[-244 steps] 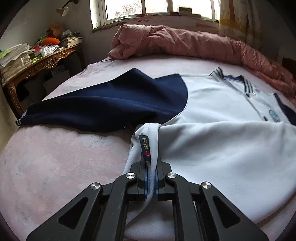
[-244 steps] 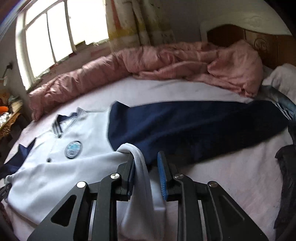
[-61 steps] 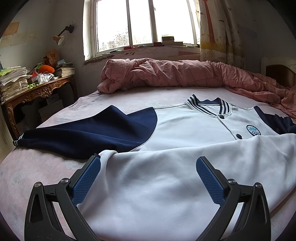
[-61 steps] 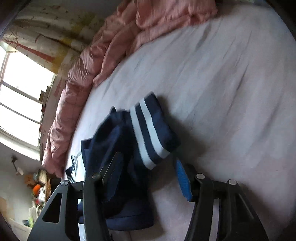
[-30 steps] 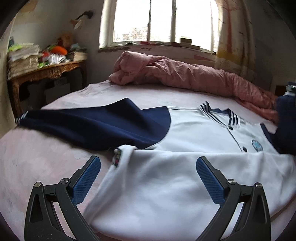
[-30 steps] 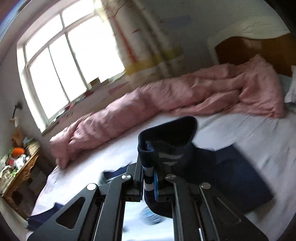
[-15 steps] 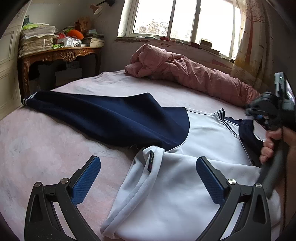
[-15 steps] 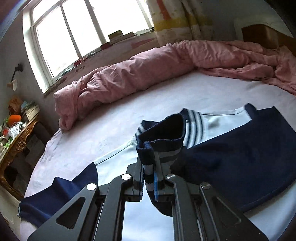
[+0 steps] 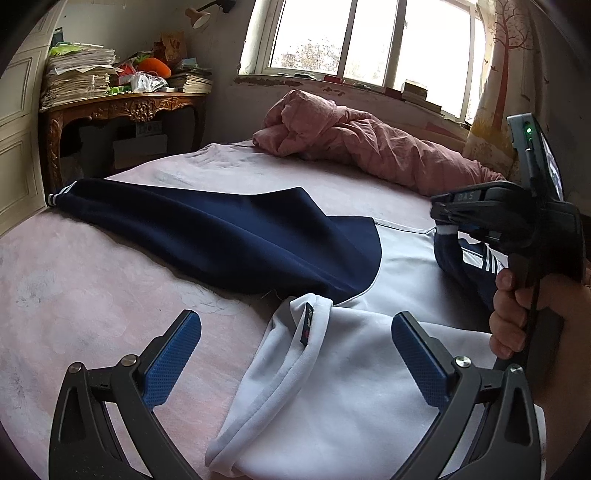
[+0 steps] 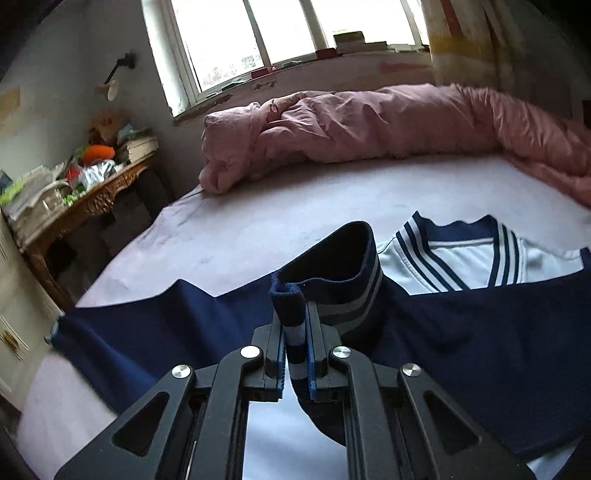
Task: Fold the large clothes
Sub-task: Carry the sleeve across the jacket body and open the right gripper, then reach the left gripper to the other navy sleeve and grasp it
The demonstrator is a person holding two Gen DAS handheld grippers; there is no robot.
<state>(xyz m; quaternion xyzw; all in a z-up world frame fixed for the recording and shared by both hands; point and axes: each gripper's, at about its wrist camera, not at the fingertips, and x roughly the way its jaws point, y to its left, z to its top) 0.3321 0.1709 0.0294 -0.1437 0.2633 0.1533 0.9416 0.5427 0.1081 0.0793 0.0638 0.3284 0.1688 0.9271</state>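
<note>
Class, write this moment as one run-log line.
left hand-held gripper: open, over white hem | right hand-held gripper: opening, striped cuff between pads | jacket: on bed

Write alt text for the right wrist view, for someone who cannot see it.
The right gripper has a navy sleeve's striped cuff between its opening jaws, above a white and navy jacket spread on a bed. A rumpled pink quilt lies under the window.
</note>
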